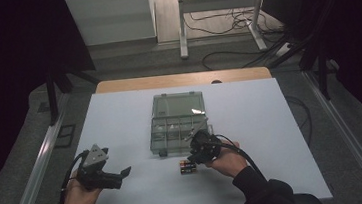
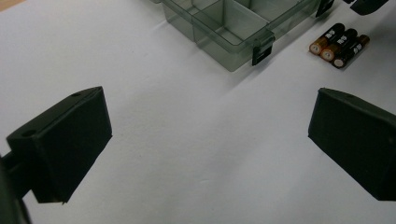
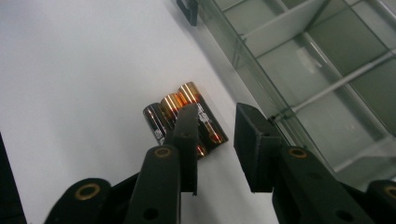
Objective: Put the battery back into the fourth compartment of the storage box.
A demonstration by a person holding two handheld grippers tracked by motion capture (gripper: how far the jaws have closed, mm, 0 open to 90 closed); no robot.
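Three batteries (image 3: 184, 119) lie on the tabletop (image 1: 120, 118) beside the open box (image 1: 178, 122); I see none in it. My right hand-held gripper (image 3: 215, 144) hangs unclenched over the batteries, gripping nothing; my left hand-held gripper (image 2: 205, 144) is wide apart, empty.

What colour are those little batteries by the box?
The batteries are black with copper-orange ends, clearest in the left gripper view.
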